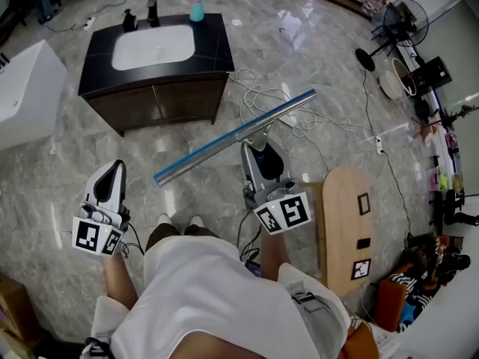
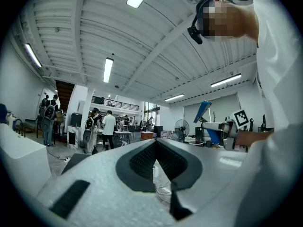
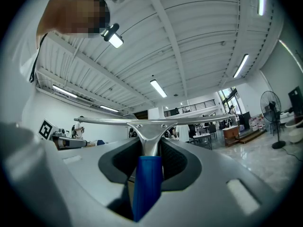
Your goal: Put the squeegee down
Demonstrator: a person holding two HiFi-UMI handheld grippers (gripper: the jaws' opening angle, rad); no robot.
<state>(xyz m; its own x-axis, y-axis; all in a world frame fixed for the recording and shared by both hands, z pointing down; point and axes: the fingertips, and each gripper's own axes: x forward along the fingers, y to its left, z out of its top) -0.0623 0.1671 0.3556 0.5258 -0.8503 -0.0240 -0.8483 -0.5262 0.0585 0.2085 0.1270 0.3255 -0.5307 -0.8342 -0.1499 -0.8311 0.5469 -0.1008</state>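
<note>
While clamped on the blue handle [image 3: 147, 188] of the squeegee [image 1: 238, 133], partway closed and pressing it from both sides, carries it straight out ahead of the right gripper [image 1: 254, 149], well above the marble floor [image 1: 60, 185]. Runs crosswise to those jaws along the blade [image 3: 151, 122], with one end out to the left and nearer the person, the other out to the right and farther off. Probably calls for lowering with the blade level, so that both ends land together. Has a wooden desk [image 1: 346, 215] just right of the jaws, and a vanity with washbasin [image 1: 213, 43] well ahead and left. Shows the left gripper [image 1: 114, 172] well left of the blade's near end, jaws together at the tips with nothing between them, so likely no part in the set-down.
</note>
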